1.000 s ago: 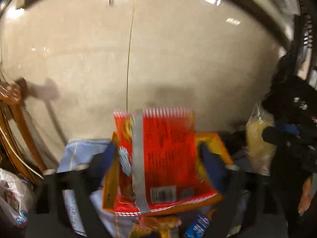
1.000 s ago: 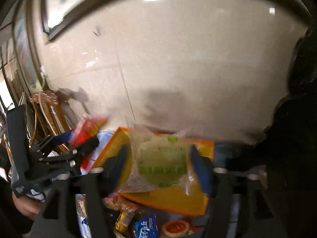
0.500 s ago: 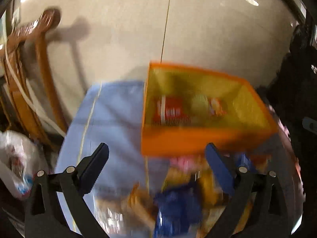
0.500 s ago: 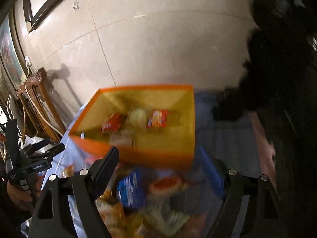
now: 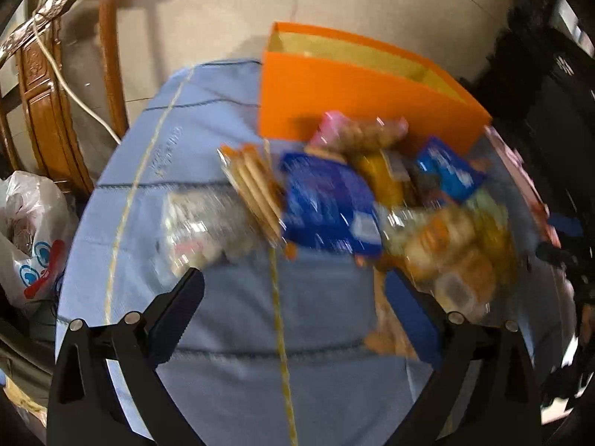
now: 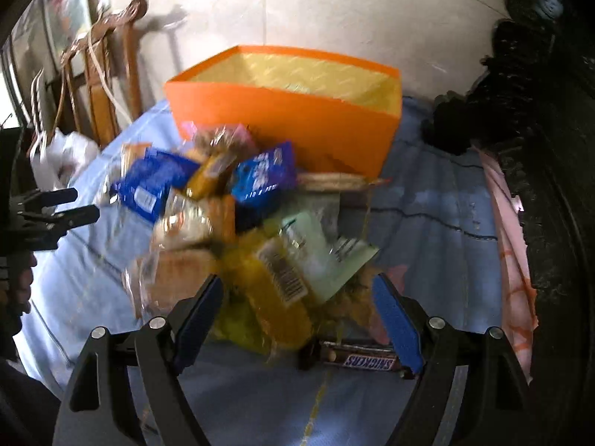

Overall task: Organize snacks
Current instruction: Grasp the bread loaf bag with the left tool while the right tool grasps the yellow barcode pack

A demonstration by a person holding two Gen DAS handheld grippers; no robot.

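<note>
Where cloth (image 5: 230, 371) lies bare, room.

Both wrist views look steeply down, close in, over blue cloth (image 5: 230, 334). Shared: orange box (image 5: 357, 93) at upper frame and snack pile (image 6: 230, 215) mid-frame. Left view sits further left; wooden chair (image 5: 48, 85) upper left.

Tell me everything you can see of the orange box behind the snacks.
The orange box is open on top, with thin flat walls that look like card or plastic board, orange outside and yellow with a faint pattern inside. It stands upright on the blue cloth, close to the pale wall, one corner turned towards the right camera. The snack pile lies against its near wall. Its contents are mostly hidden from both views; only a pale shape shows above the rim. No gripper touches it.
</note>
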